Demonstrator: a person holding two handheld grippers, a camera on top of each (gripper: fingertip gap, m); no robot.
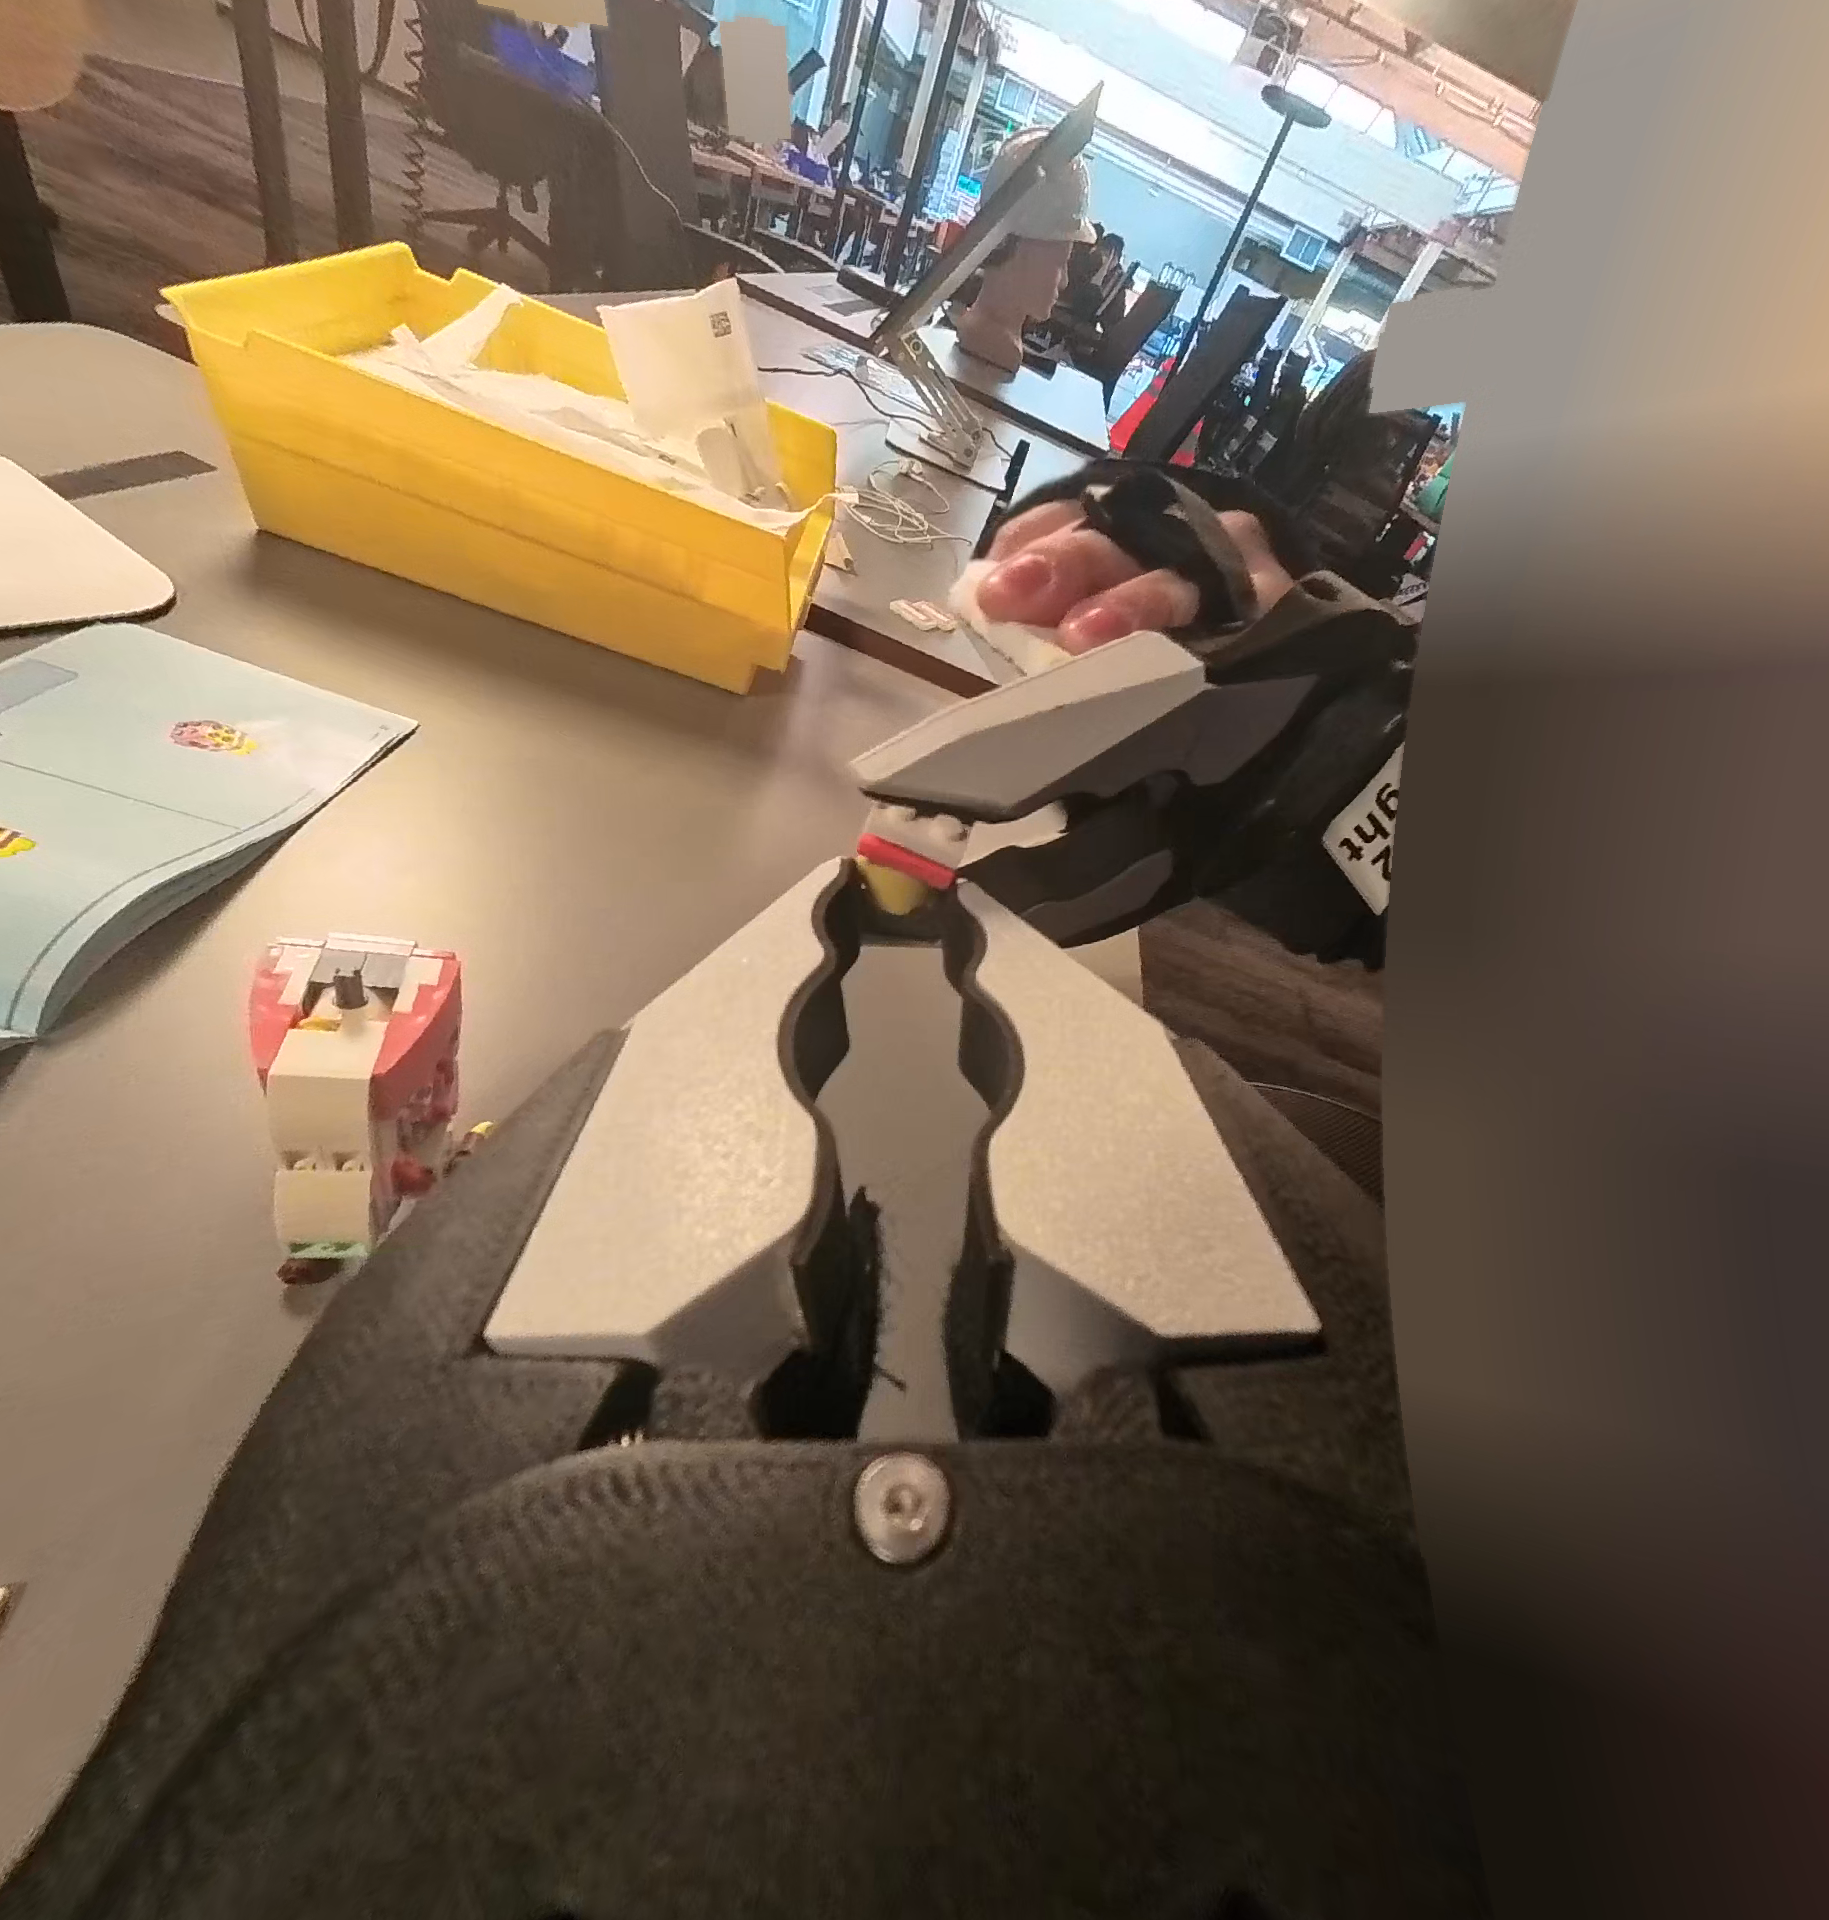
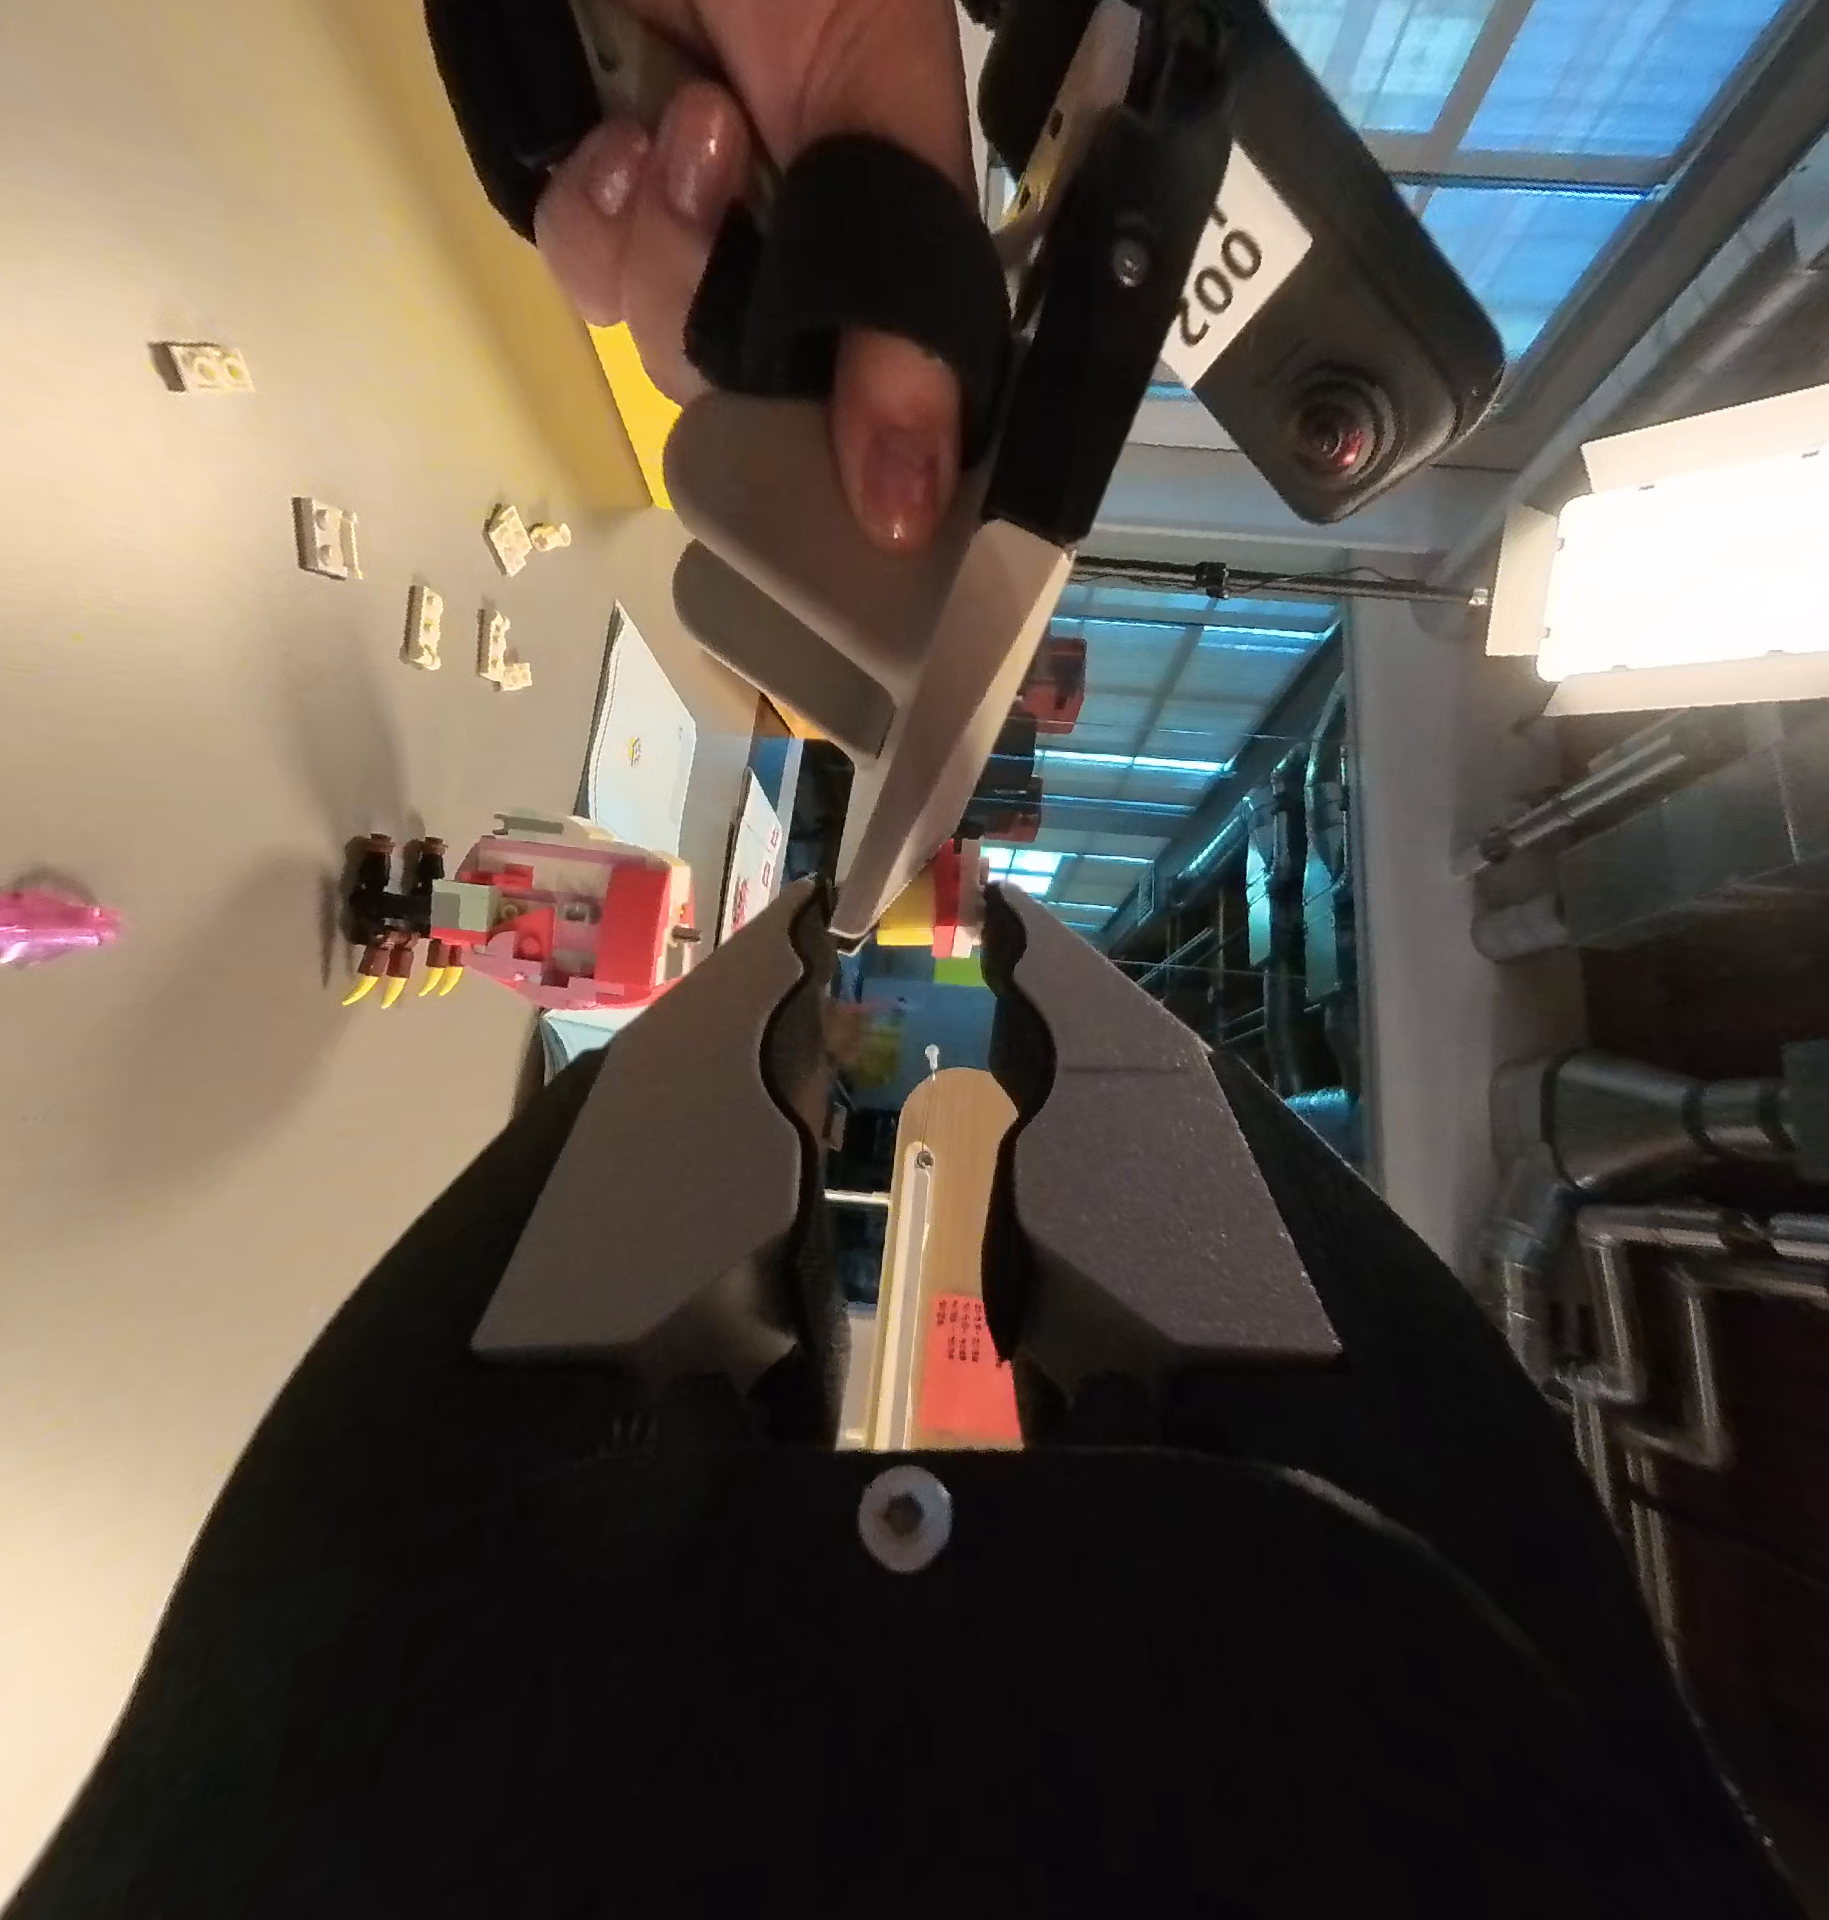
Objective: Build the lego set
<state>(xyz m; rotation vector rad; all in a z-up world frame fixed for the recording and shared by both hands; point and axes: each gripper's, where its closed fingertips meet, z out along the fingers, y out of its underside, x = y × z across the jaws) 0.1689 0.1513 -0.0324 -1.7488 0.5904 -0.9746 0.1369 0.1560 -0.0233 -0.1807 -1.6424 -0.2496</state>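
**Two grippers on one small brick piece, above a grey table**

Where the two grippers meet in mid-air, a single small brick piece (image 1: 910, 868) of white, red and yellow parts sits between them. The left gripper (image 1: 894, 914) has its fingers nearly together, nipping the yellow lower end of the piece; the right gripper (image 1: 920, 821) comes in from the right with its fingers a little wider apart, one above the white studded top and one under the red edge, both touching it (in the right wrist view one of the left gripper's fingers also lies between the right gripper's fingers, beside the piece).

Counted on the table (image 1: 598, 790): one larger red, pink and white brick model (image 1: 364, 1081) to the near left, standing on dark legs with yellow claws; about six loose pale brick plates (image 2: 328, 535) scattered well apart from it; one pink glossy scrap (image 2: 32, 925); one open pale-blue booklet (image 1: 131, 790) at the left; one yellow bin (image 1: 494, 488) of white papers at the far side.

The table is plain matt grey. Beyond it stretches an open workroom with more desks, office chairs, a tilted monitor (image 1: 1003, 239) and large windows.
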